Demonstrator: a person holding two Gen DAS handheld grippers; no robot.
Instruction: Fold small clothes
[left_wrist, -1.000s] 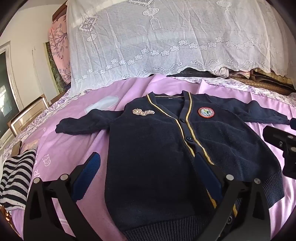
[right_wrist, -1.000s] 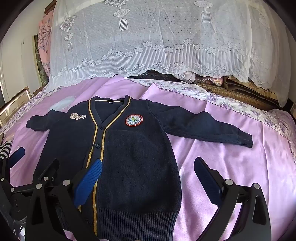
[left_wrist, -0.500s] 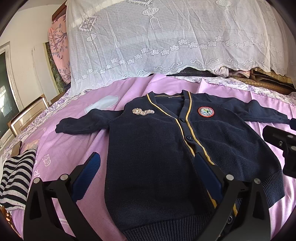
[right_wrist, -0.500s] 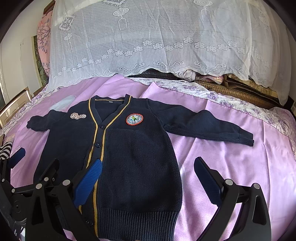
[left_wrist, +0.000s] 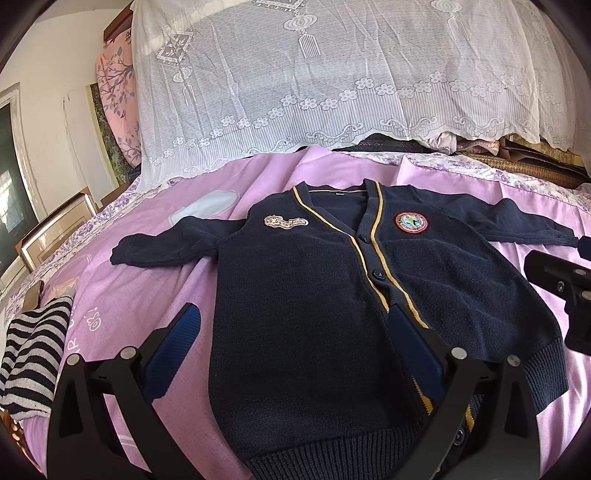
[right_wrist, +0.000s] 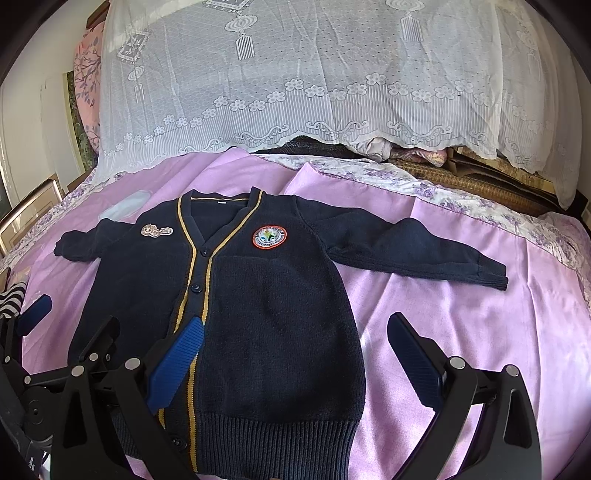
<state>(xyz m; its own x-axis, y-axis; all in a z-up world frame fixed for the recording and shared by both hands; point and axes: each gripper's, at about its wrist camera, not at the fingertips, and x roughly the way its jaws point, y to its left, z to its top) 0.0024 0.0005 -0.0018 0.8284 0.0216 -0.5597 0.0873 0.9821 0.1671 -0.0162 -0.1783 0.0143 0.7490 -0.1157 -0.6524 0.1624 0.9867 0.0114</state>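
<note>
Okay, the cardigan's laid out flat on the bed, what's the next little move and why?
Probably bring the right tool forward to the cuff of the outstretched sleeve and pinch it, ready to fold across the chest. The navy cardigan lies flat and buttoned, both sleeves are spread sideways, and both tools, the left tool too, are open and holding nothing.

Bed, pink-purple cover: navy cardigan flat at centre, sleeves spread; striped garment near left.
</note>
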